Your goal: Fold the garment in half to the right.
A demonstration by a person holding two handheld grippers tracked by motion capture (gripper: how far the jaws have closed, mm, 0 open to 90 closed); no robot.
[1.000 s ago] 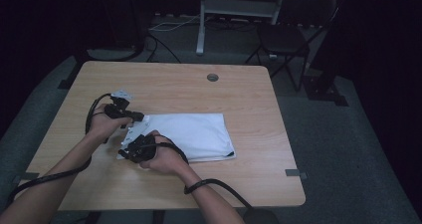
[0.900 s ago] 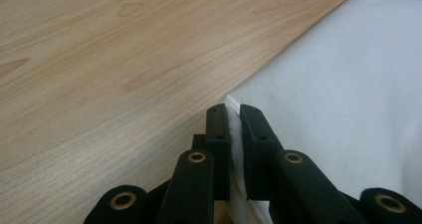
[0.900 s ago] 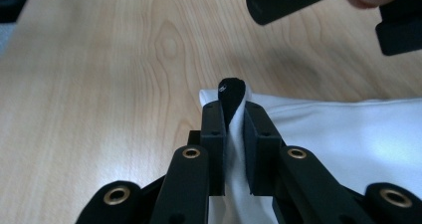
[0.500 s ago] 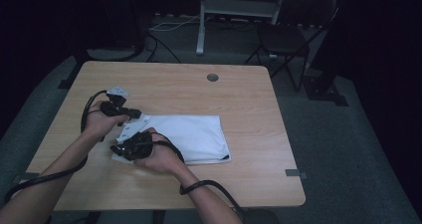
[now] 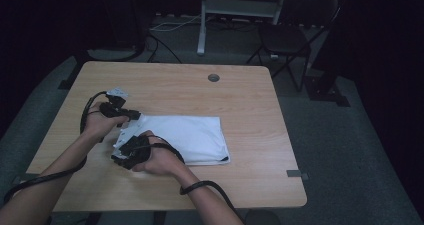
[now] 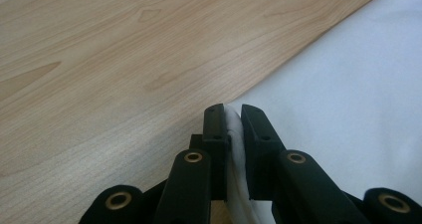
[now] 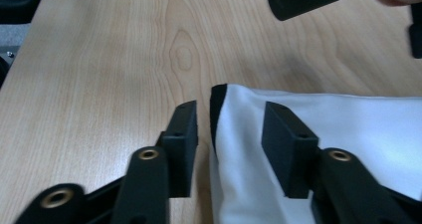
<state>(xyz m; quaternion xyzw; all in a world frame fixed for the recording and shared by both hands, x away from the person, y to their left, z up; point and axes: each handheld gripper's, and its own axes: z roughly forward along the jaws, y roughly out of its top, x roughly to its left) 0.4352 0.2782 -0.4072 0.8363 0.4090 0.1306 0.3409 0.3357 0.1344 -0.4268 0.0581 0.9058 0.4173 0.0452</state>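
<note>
Pinching the far edge of the folded white cloth [image 6: 348, 84] on the wooden surface [image 5: 250, 100], the left claw [image 6: 234, 115] holds alone, since the right claw [image 7: 226, 129] has just been opening around the black-trimmed corner, which may sag and unfold.

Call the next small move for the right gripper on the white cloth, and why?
Probably back the right gripper off the white cloth. Its jaws have just been opening and now stand apart around the black-trimmed corner without pressing it, while the left gripper is clamped on the other edge.
</note>
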